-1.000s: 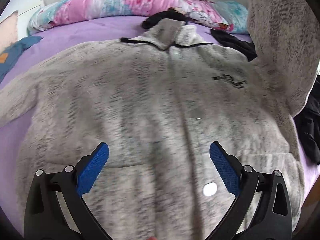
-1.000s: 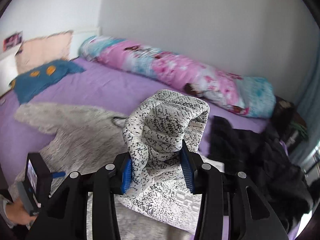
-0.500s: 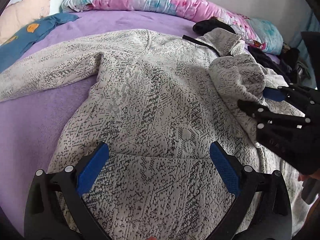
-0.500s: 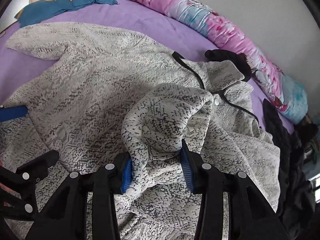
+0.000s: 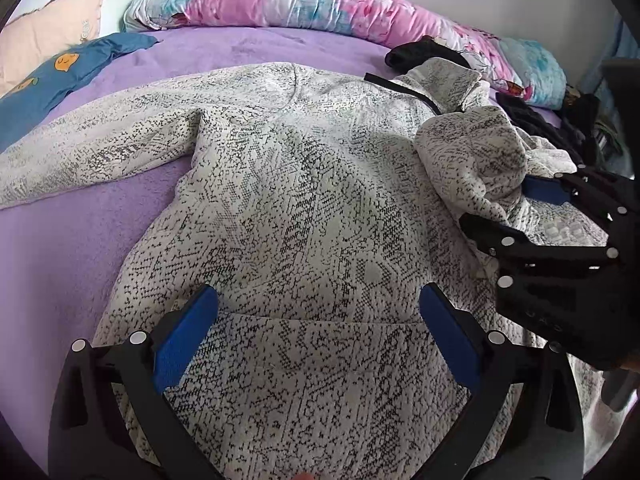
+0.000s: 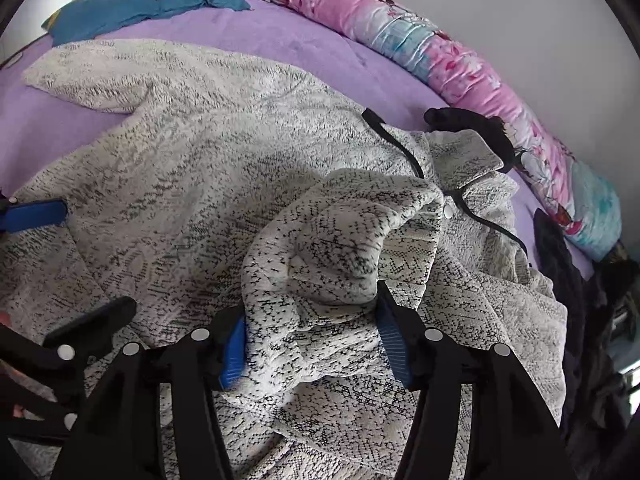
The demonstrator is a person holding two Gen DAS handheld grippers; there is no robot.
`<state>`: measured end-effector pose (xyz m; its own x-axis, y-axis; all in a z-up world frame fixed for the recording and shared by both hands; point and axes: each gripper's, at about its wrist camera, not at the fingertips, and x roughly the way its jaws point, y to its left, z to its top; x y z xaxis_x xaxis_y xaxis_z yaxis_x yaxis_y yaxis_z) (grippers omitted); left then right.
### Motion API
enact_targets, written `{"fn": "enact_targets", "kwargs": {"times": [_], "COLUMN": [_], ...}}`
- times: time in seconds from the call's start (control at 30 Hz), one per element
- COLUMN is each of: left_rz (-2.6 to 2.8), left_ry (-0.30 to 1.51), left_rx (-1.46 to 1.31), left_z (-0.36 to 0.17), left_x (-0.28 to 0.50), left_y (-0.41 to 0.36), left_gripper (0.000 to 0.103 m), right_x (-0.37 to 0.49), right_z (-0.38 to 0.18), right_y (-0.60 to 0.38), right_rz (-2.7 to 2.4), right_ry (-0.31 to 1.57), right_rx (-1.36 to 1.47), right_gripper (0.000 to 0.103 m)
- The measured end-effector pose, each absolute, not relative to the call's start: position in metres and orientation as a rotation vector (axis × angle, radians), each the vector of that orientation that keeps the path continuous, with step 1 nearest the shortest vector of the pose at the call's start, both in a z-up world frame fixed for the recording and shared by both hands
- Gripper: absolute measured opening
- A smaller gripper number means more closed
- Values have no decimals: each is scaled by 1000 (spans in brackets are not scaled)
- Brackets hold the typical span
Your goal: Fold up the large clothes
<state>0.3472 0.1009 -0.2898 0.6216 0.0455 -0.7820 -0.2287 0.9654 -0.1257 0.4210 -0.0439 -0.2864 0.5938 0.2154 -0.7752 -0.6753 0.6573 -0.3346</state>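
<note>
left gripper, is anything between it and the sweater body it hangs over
Nothing visible. The left gripper hangs open right over the sweater front, with only bare knit between its fingers. The right gripper, jaws opening around the bunched sleeve, sits off to the side.

**What the views leave hidden**

The grey hoodie's (image 5: 304, 208) hem runs off the near edge in both views. Its bunched sleeve (image 6: 332, 264) covers the chest beneath and hides the right gripper's (image 6: 312, 340) pad faces. The dark clothes (image 6: 580, 320) at the far right are cut off, their shapes unreadable.
</note>
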Motion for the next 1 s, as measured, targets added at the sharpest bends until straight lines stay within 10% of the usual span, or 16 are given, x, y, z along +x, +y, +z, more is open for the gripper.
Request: {"fn": "enact_targets", "kwargs": {"times": [0.3,1.0], "left_rz": [159,-430], "left_ry": [876,771], "left_rx": [-235,-24], "left_z": [-269,-240], "left_x": [341,455], "left_y": [107,-112], "left_gripper": [97,97], "right_x": [409,517], "right_z": [-215,-238], "right_y": [-109,-288], "right_rz": [694,174], "right_ry": [672,785], "right_rx": [-261,-189], "right_gripper": [91,92]}}
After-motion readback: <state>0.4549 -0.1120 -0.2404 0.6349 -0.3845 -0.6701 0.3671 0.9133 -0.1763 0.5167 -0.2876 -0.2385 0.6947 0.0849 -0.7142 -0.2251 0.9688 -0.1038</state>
